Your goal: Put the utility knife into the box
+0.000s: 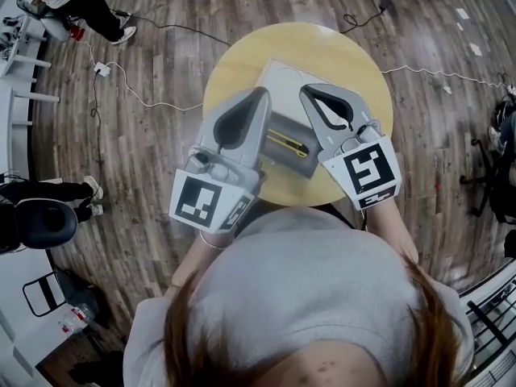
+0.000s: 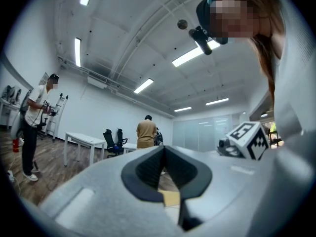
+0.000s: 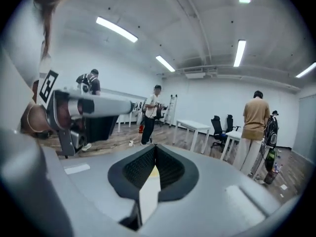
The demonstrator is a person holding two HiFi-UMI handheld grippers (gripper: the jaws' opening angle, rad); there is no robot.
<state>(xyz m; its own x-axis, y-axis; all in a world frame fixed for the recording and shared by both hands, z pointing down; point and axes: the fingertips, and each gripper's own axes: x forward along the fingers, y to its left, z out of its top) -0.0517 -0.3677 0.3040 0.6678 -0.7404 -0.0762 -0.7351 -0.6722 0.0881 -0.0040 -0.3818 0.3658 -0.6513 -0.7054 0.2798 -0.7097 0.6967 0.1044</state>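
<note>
A round yellow table (image 1: 355,63) carries a pale flat box (image 1: 278,72) with a dark grey tray part (image 1: 284,127) towards me. The utility knife (image 1: 288,144), dark with a yellow stripe, lies in that grey part, between my two grippers. My left gripper (image 1: 260,95) hovers over the box's left side, its jaws together and empty (image 2: 164,150). My right gripper (image 1: 309,92) hovers over the box's right side, its jaws also together with nothing held (image 3: 155,148). Both point away from me, above the table. Much of the box is hidden under them.
The table stands on a wooden floor with a white cable and a power strip (image 1: 101,69) to the left. A person (image 1: 85,2) is at the far left, and an office chair (image 1: 40,220) at the near left. Other people and desks (image 3: 195,127) fill the room.
</note>
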